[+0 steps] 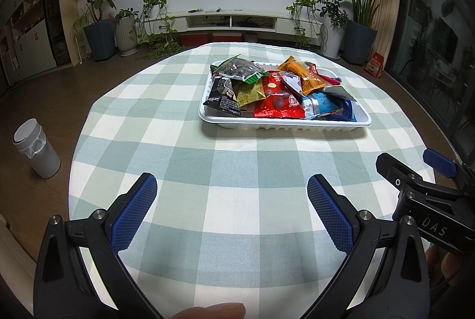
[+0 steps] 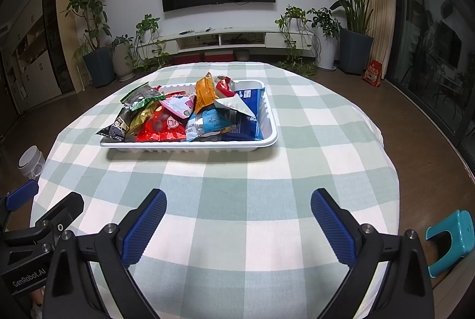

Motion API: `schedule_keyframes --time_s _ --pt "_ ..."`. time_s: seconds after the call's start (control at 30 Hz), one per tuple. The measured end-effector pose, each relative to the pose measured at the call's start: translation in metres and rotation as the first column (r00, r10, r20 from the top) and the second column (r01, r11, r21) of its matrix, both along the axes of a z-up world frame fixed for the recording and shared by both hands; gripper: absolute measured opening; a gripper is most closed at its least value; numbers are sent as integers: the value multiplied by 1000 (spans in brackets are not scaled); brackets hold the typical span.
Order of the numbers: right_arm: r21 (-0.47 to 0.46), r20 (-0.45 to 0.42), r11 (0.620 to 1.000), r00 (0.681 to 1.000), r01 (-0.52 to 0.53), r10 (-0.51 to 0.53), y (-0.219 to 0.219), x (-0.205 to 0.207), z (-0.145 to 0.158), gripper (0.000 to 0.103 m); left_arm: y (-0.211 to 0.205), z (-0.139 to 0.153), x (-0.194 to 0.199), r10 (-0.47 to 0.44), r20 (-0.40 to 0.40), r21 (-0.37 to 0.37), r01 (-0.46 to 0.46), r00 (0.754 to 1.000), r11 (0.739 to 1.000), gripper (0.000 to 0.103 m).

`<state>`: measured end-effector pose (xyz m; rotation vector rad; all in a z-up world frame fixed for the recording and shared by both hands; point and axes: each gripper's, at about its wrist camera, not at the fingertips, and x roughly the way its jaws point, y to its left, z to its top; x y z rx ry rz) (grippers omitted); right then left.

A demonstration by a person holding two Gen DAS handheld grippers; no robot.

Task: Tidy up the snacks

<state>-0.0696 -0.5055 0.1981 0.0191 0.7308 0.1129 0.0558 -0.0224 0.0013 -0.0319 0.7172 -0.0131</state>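
A white plastic tray [image 1: 285, 126] [image 2: 190, 144] sits on the far half of a round table with a green-and-white checked cloth [image 1: 225, 158] [image 2: 237, 170]. Several snack packets are piled in it, among them a red one [image 1: 277, 103] [image 2: 161, 126], an orange one [image 1: 302, 75] [image 2: 204, 91], a blue one [image 2: 248, 111] and a green-edged one [image 1: 240, 69]. My left gripper [image 1: 231, 188] hovers open over the near cloth, well short of the tray, with nothing between its blue pads. My right gripper [image 2: 239, 203] is likewise open and empty; it also appears at the right edge of the left wrist view [image 1: 415, 167].
A grey bin [image 1: 35, 152] [image 2: 31, 163] stands on the floor left of the table. A turquoise stool [image 2: 448, 238] is at the right near edge. Potted plants, a low TV cabinet [image 1: 231, 20] and a wall screen lie beyond. A fingertip [image 1: 210, 311] shows at the bottom.
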Motion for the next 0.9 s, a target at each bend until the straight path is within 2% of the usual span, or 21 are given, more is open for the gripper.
schedule_keyframes --time_s 0.53,0.7,0.9 --pt "-1 -2 1000 1000 0 0 0 0 1 100 -1 0 0 1 1 1 -1 1000 1000 103" --pt "-1 -3 1000 1000 0 0 0 1 1 100 8 2 -4 9 26 -31 -8 1000 999 103" --pt "-1 -5 1000 1000 -1 1 0 -1 1 100 10 4 -7 34 43 -9 -34 998 999 103"
